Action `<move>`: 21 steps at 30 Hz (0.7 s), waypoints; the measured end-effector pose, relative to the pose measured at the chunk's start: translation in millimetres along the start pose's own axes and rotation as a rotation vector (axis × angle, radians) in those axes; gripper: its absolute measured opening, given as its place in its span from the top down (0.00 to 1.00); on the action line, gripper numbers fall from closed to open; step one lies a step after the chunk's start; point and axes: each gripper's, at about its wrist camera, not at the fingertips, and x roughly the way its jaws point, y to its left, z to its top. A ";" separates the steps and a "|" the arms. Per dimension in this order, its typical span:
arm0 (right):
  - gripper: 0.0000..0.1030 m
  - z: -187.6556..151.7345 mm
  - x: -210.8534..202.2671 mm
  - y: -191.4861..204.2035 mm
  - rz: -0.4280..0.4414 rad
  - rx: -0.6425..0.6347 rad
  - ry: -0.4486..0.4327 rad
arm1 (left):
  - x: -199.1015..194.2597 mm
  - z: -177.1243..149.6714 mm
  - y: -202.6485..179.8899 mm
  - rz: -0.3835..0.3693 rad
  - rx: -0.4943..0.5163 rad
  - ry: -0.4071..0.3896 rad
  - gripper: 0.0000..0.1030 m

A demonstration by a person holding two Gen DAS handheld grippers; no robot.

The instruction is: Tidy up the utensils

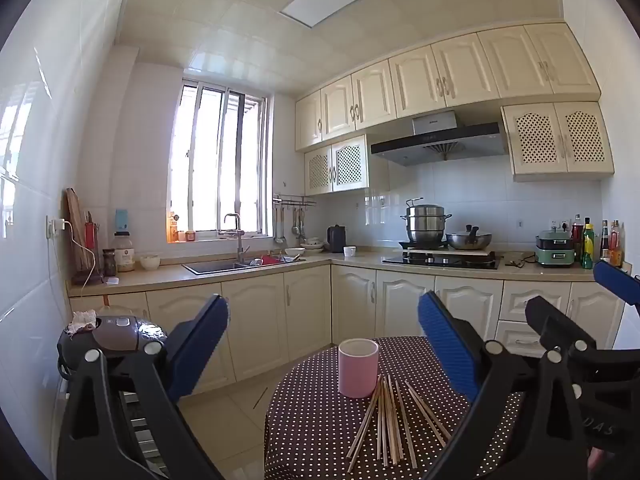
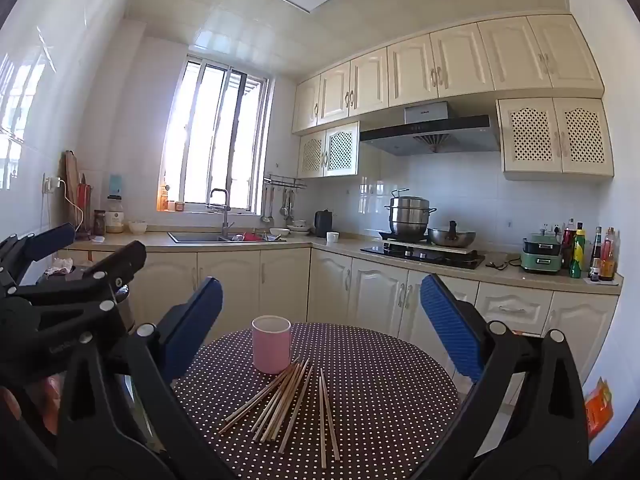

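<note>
Table: round, dark cloth (image 2: 380, 380) with white dots, low centre in both views.
Cup: pink cup (image 2: 271, 344) upright on the cloth, mouth open; at 12 o'clock from the chopstick pile, just beside its far tips.
Chopsticks: loose fan of wooden chopsticks (image 2: 288, 400) flat on the cloth at 6 o'clock from the cup; several cross each other; one pair lies slightly apart at the 3 o'clock side of the pile.
Left gripper: left gripper (image 1: 323, 340) level, blue pads spread wide, nothing between them; cup and chopsticks show through the gap, untouched.
Right gripper: right gripper (image 2: 321, 320) level, pads equally wide, nothing held; above the near edge of the table, clear of the pile.
Pairing: each gripper shows in the other's view, the two side by side.
Counter: L-shaped, cream cabinets (image 1: 256, 320) below and above; sink (image 1: 216, 267) under the window at 11 o'clock from the table.
Stove: steamer pot (image 1: 426, 224) and wok (image 1: 468, 240) on the hob under the hood at 1 o'clock.
Far right: bottles (image 2: 592, 252) and a green cooker (image 2: 540, 258) on the counter end.
</note>
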 end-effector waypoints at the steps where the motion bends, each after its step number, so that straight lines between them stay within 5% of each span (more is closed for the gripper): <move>1: 0.06 -0.1 0.1 -0.1 0.000 0.002 -0.001 | 0.0 0.0 -0.1 0.001 0.002 0.001 0.09; 21: 0.06 -2.3 1.9 2.6 0.003 0.012 0.011 | 0.4 -0.1 -0.1 0.000 0.001 0.005 0.09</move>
